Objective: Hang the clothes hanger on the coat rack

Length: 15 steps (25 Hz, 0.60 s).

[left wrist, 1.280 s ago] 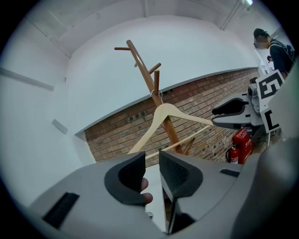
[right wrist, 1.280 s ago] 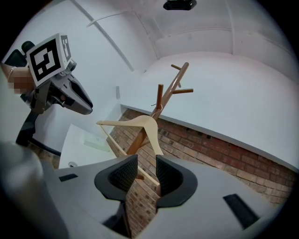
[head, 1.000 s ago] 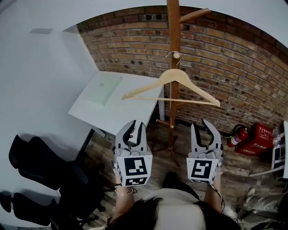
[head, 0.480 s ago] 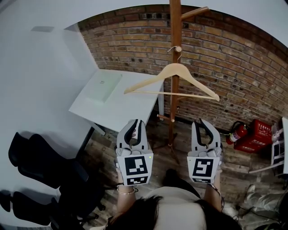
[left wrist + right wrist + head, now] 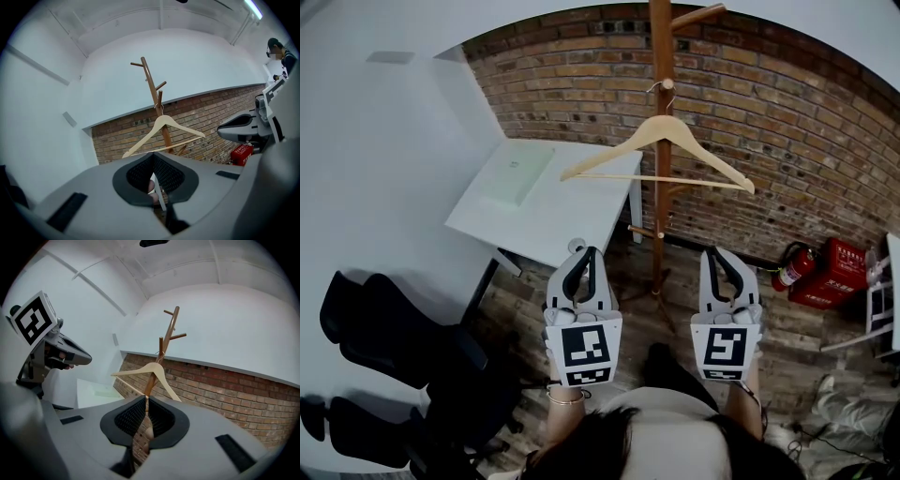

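Observation:
A pale wooden clothes hanger hangs by its metal hook from a peg of the wooden coat rack, in front of the brick wall. Nothing holds it. My left gripper and right gripper sit side by side well short of it, pointing level toward the rack. Both have just been closing with nothing between their jaws, and both now stand shut and empty. The left gripper view shows the hanger on the rack beyond its shut jaws. The right gripper view shows the hanger likewise.
A white table with a pale green pad stands left of the rack. Black chairs crowd the near left. A red fire extinguisher and a red box sit on the floor by the wall at right.
Both grippers went from open to shut and drew back from the hanger. The hanger stays on its peg, swinging slightly.

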Tool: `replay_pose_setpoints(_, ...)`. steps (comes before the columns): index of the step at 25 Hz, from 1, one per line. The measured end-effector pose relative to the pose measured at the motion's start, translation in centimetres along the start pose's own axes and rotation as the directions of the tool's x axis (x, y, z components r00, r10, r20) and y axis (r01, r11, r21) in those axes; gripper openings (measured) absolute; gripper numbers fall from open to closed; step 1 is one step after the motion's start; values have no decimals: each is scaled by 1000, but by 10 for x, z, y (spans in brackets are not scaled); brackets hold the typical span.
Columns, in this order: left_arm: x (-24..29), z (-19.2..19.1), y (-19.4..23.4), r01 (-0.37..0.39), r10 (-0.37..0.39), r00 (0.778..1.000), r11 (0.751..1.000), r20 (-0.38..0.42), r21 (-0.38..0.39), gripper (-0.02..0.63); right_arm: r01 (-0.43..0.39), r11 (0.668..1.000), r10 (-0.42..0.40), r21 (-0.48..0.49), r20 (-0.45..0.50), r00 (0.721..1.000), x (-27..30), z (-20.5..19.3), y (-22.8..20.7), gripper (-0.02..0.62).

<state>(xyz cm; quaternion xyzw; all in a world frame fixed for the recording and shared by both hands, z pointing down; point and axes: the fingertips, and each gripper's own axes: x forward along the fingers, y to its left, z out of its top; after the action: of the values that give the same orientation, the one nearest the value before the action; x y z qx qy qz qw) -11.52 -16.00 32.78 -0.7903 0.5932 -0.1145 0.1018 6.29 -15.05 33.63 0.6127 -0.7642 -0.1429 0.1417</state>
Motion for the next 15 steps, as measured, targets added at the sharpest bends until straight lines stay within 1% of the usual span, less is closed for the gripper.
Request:
replay_pose_setpoints(8, -30, -3, -11, 31, -31, 1000, 999, 3, -29, 11, -27, 999, 27, 46, -8, 1000, -29, 0, 18, 44)
replay_pose_setpoints(15, -58, -3, -21, 57, -56, 998, 998, 4, -41, 9, -35, 998, 35, 54, -8, 999, -57, 1, 28, 43)
